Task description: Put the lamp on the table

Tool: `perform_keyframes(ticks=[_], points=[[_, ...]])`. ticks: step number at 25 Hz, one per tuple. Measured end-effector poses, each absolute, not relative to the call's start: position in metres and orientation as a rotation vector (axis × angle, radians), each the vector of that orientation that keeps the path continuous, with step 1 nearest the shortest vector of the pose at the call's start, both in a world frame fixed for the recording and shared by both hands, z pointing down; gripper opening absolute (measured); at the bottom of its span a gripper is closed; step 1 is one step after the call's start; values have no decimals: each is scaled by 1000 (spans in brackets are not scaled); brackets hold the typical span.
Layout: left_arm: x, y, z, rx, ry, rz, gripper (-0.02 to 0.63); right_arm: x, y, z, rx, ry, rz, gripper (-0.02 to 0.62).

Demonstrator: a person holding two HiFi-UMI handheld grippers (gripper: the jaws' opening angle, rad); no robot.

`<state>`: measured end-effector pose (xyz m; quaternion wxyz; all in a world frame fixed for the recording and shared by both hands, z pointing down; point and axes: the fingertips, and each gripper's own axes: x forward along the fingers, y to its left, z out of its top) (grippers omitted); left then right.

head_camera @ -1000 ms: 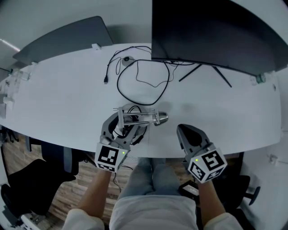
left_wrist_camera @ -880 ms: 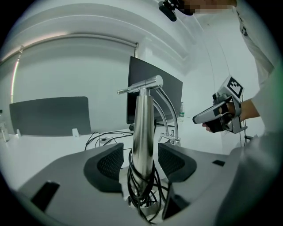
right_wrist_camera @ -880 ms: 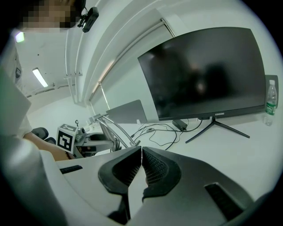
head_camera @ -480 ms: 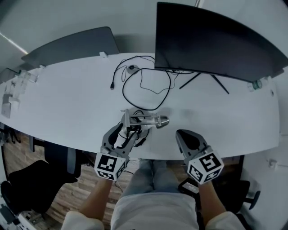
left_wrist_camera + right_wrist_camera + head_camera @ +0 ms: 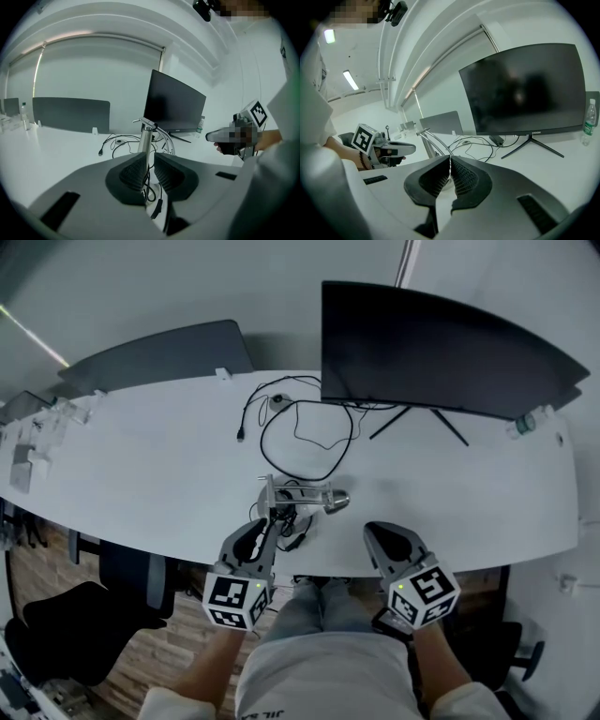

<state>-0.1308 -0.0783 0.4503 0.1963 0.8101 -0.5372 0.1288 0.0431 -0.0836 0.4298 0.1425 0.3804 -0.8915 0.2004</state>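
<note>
White table (image 5: 141,474), lamp at its near edge

Lower centre, the left hand-held gripper (image 5: 265,529) is closing, the lamp (image 5: 300,495) stem in the narrow gap at its tips; the right hand-held gripper (image 5: 380,535) is closed, empty. Farther up lie a looped cable (image 5: 309,442) and a monitor (image 5: 441,352).

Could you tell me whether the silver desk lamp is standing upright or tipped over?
Upright: the silver desk lamp stands on its base on the white table, its post rising vertically.
</note>
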Motion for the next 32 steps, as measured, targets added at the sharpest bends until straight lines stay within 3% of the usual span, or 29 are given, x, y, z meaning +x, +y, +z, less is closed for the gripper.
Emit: perform_keyframes(ticks=[6, 32], points=[[-120, -71, 431, 2268, -1528, 377, 4, 49, -83, 418, 1116, -2574, 542, 32], [-75, -61, 408, 2318, -1410, 404, 3, 54, -86, 389, 1156, -2575, 489, 32]])
